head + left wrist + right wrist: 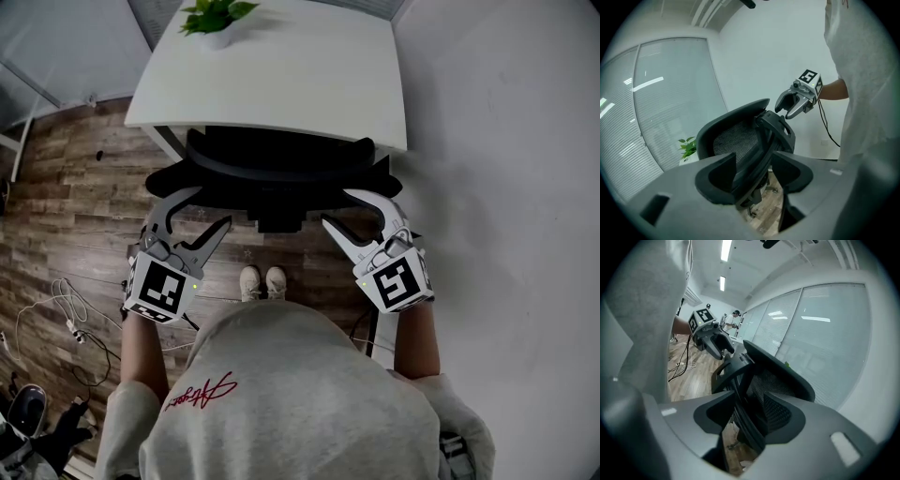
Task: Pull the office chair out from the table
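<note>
The office chair (272,173) is sitting tucked under the near edge of the white table (309,84), its black backrest facing the person. The left gripper (208,208) and the right gripper (339,209) are hovering at the two ends of the backrest's top, both with jaws spread and pressing on nothing. The head view is showing only that closeness. Each gripper view is showing the backrest's rim running between its own jaws, with the mesh beyond. Only the head view is showing the person's shoes (262,281).
</note>
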Demonstrator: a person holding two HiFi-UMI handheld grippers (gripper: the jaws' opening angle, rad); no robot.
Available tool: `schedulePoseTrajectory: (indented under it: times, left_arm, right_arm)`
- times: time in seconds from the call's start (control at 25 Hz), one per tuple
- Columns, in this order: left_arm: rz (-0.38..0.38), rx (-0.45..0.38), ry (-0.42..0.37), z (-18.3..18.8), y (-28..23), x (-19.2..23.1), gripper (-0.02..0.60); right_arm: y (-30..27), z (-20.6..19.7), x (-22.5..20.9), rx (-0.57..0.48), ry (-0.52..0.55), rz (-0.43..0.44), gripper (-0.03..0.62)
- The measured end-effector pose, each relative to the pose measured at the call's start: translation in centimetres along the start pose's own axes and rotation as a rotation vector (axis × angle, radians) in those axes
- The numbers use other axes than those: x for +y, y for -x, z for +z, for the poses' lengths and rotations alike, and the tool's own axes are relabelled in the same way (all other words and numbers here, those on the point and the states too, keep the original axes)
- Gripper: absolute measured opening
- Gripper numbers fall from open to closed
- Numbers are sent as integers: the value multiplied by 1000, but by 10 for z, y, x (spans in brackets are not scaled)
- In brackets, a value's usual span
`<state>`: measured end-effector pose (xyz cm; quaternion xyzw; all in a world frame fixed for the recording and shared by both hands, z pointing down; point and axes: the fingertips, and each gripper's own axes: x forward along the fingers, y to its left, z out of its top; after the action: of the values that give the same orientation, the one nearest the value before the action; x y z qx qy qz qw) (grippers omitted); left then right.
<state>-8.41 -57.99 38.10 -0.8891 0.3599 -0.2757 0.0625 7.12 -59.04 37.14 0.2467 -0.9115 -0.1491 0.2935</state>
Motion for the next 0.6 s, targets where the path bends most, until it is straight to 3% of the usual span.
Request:
schedulePoseTrajectory:
  times: [0.16, 0.4, 0.6]
  left_arm:
    - [-14, 31, -9, -15, -9, -3, 241]
    - [-3, 96, -102, -27, -19, 1, 244]
    - [-10, 121, -127, -29, -23, 1, 252]
  right_arm:
    - [-9, -16, 1, 33, -6, 11, 204]
    - [-21, -23, 5, 87, 69, 24, 207]
    - [-30, -24, 9, 116, 118, 58, 199]
